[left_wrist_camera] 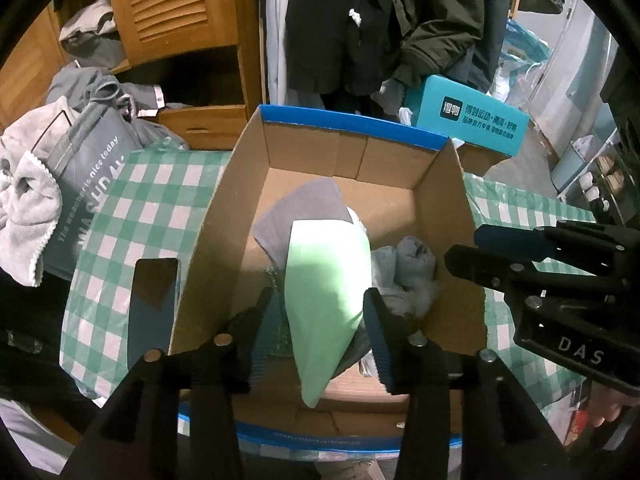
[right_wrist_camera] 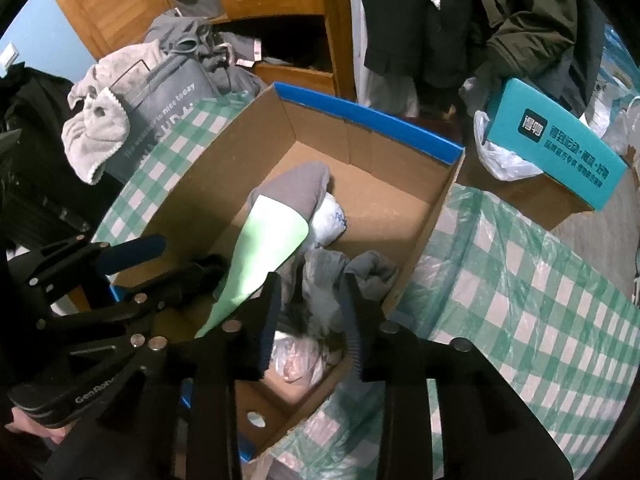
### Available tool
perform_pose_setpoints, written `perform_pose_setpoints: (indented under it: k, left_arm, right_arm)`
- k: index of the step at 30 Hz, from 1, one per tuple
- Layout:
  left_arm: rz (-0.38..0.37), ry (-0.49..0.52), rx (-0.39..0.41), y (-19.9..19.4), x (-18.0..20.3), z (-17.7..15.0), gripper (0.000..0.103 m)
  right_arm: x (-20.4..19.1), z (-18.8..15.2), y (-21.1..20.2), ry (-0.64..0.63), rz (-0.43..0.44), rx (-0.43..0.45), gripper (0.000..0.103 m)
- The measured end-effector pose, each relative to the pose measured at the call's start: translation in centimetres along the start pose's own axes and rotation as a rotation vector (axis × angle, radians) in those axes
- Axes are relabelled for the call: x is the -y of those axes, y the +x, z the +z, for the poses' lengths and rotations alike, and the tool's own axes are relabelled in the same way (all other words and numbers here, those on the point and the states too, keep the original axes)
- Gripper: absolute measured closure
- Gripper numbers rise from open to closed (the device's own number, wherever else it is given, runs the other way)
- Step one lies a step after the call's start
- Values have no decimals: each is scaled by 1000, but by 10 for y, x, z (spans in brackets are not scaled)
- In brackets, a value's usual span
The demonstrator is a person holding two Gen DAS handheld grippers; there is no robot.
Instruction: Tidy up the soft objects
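Note:
A cardboard box [left_wrist_camera: 456, 208] with blue trim sits on a green checked cloth [left_wrist_camera: 152, 200]. Inside it lie a green and grey sock [left_wrist_camera: 320, 288], a bundle of grey socks [left_wrist_camera: 412, 272] and crumpled plastic bags. My left gripper [left_wrist_camera: 316, 320] is open over the box, its fingers on either side of the green sock. My right gripper [right_wrist_camera: 310, 316] is open just above the grey bundle [right_wrist_camera: 372, 270] and bags in the box [right_wrist_camera: 432, 216]. The green and grey sock [right_wrist_camera: 268, 240] lies to its left. Each gripper shows in the other's view, the right [left_wrist_camera: 496, 256] and the left [right_wrist_camera: 160, 264].
A grey laundry bag [left_wrist_camera: 88, 176] with a pale towel [left_wrist_camera: 24, 208] on it stands at the left. A teal box [left_wrist_camera: 468, 120] sits behind the cardboard box. Dark coats [left_wrist_camera: 380, 20] hang at the back beside a wooden wardrobe [left_wrist_camera: 180, 8]. A phone [left_wrist_camera: 154, 304] lies on the cloth.

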State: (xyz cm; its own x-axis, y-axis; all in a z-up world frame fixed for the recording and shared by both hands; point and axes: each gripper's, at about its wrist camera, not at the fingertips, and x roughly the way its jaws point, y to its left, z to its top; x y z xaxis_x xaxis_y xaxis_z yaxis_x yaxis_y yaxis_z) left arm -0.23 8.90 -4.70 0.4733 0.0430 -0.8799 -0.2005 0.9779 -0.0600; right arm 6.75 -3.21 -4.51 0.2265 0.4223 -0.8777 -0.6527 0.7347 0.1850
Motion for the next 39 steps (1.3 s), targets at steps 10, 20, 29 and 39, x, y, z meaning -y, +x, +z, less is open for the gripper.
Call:
perform_pose_setpoints:
  k: [10, 20, 29, 39]
  left_arm:
    - [-19, 29, 73, -30, 14, 2, 34]
    - [-12, 72, 176, -59, 31, -3, 18]
    - [-1, 88, 187, -69, 45, -6, 16]
    - [30, 129, 196, -71, 59, -10, 14]
  right_arm:
    - [6, -8, -30, 20, -44, 57, 50]
    - [17, -21, -72, 54, -92, 136, 38]
    - [33, -42, -93, 84, -129, 164, 38]
    - [47, -60, -107, 118, -130, 182, 38]
